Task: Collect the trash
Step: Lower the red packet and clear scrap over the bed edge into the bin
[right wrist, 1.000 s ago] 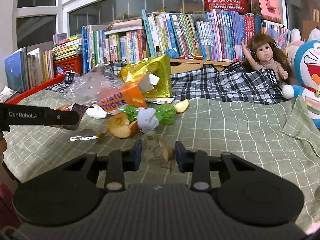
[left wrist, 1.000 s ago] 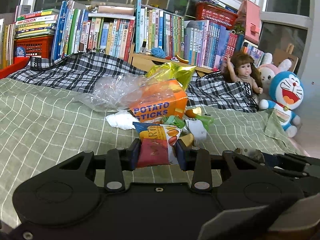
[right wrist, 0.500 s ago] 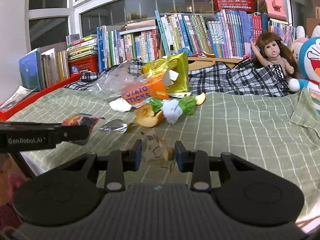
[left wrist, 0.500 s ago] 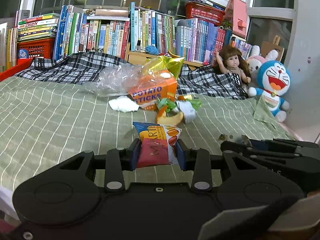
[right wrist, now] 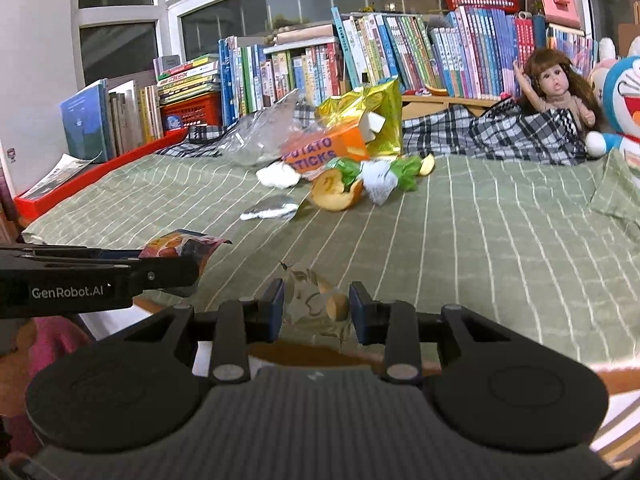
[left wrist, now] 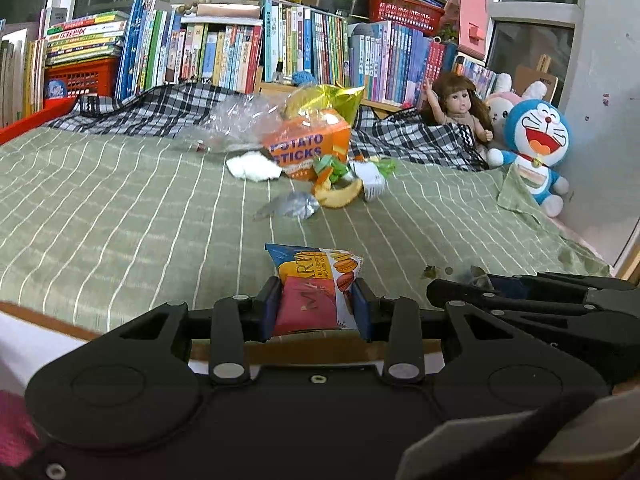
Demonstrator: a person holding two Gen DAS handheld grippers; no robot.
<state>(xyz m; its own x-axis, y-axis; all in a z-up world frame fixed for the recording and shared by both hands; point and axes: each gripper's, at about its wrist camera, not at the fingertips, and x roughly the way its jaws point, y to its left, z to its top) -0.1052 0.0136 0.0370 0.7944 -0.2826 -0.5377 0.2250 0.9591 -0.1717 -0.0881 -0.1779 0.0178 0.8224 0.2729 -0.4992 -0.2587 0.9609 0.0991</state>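
Pulling back from the pile: over the last second both views show the remaining trash shrinking toward the far side and the bed's near edge coming in under the tools, so both grippers are retreating with loads. Left gripper is clamped on the snack wrapper; right gripper is clamped on a clear crumpled wrapper with bits inside. Grip widths look unchanged across the frames. Still lying on the green bedspread, far centre: potato sticks box, gold foil bag, clear plastic bag, white tissue, foil scrap, fruit peel, green candy wrappers. Likely a drop-off trip next; no bin in view. Several pieces left, so more trips needed.
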